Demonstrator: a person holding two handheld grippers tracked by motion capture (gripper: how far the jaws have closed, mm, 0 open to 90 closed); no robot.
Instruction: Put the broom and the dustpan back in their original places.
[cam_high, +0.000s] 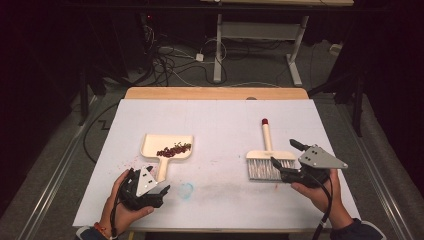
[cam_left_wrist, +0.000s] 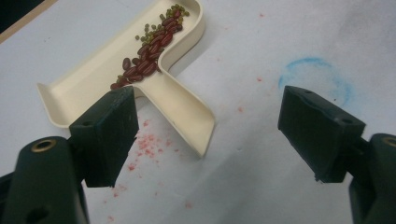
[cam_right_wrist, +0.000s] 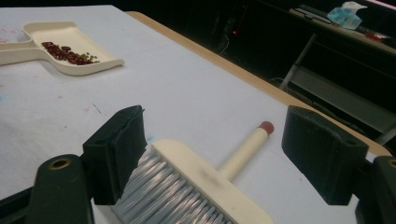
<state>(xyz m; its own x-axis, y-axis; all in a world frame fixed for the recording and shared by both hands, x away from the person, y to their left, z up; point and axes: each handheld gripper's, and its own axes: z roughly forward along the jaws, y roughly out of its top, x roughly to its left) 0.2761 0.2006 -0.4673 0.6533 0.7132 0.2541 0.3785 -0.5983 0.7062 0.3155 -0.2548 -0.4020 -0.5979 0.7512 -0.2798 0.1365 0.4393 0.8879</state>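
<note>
Both hand-held grippers, left (cam_high: 150, 187) and right (cam_high: 285, 159), gape empty; we judge beans (cam_high: 174, 149) already swept into dustpan (cam_high: 166, 148), brush (cam_high: 268, 159) down.

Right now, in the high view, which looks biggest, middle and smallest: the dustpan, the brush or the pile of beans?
1. The dustpan and the brush look about alike, too close to rank.
2. The pile of beans is clearly smallest.

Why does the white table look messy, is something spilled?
Yes, a little. Reddish crumbs and smudges dot the white table cover beside the cream plastic dustpan's handle, and a faint blue ring stain sits nearby. The red beans and small green ones lie inside the dustpan, not spilled. The cream hand brush lies flat.
</note>
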